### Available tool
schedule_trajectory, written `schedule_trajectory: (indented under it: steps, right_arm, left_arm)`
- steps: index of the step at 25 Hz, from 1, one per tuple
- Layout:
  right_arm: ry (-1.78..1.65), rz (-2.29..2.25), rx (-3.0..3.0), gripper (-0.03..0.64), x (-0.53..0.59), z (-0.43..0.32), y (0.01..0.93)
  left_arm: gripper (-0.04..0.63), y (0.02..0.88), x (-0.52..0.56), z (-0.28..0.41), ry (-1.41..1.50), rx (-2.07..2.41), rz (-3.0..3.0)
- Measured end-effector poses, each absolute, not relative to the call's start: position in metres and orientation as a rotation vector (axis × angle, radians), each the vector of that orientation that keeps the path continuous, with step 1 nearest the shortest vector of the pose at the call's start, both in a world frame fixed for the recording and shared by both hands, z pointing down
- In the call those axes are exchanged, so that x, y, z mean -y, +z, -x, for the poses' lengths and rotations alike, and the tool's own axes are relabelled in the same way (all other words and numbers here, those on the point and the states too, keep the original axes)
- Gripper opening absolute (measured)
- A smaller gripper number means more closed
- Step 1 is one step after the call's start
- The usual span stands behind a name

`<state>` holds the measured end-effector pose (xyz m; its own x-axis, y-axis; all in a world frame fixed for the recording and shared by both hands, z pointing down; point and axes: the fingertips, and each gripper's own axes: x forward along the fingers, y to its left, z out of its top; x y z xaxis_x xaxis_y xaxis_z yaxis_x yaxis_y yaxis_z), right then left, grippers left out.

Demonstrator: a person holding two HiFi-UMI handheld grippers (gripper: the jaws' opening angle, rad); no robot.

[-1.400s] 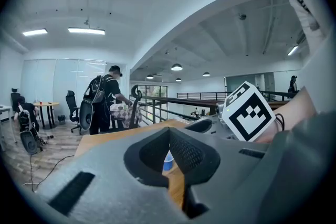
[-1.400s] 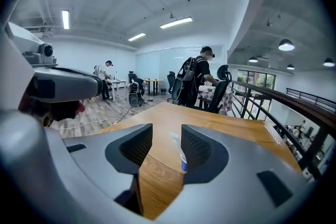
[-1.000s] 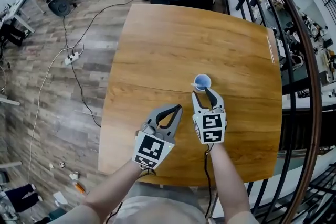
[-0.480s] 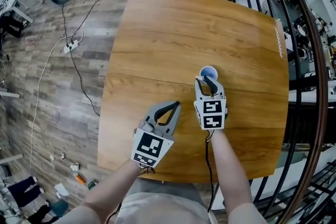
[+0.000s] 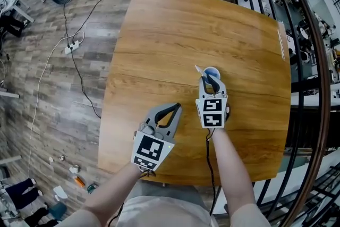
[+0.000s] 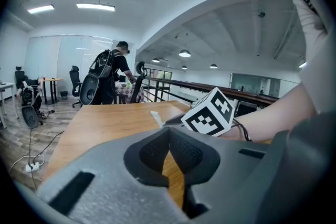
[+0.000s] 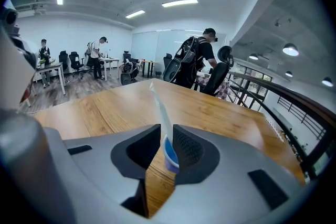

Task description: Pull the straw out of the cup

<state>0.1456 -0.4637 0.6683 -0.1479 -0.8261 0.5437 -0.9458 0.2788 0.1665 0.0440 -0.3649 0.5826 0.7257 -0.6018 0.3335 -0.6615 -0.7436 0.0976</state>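
Straw (image 7: 160,110) in blue cup (image 7: 170,160) btwn closing right hand-held gripper (image 7: 167,131) jaws; left hand-held gripper (image 6: 169,136) pinched together, empty, over bench (image 5: 175,34) nearby.

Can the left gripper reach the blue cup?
Probably yes: only bare table lies between the left gripper and the blue cup; the right gripper, its jaws closing on the straw, sits on the near side.

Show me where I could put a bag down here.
The far half of the table, beyond the cup, is bare, and so is its left side. Crowded: the near middle, where the right gripper is closing its jaws on the straw, left gripper alongside.
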Motion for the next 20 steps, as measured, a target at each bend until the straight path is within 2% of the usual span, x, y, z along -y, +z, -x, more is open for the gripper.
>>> schedule_trajectory:
  steps: [3, 9, 14, 20]
  right_arm:
    - [0.288, -1.564, 2.006, 0.091, 0.472, -0.143, 0.671]
    - [0.234, -1.546, 1.950, 0.092, 0.494, -0.155, 0.672]
    - [0.204, -1.560, 1.963, 0.055, 0.497, -0.157, 0.666]
    - [0.217, -1.620, 2.022, 0.052, 0.493, -0.155, 0.646]
  left_arm:
    - [0.015, 0.581, 0.364, -0.041, 0.418, 1.014, -2.721]
    - [0.015, 0.578, 0.371, -0.041, 0.437, 1.019, -2.711]
    - [0.015, 0.574, 0.370, -0.039, 0.439, 1.020, -2.718]
    - [0.014, 0.566, 0.370, -0.042, 0.431, 1.027, -2.732]
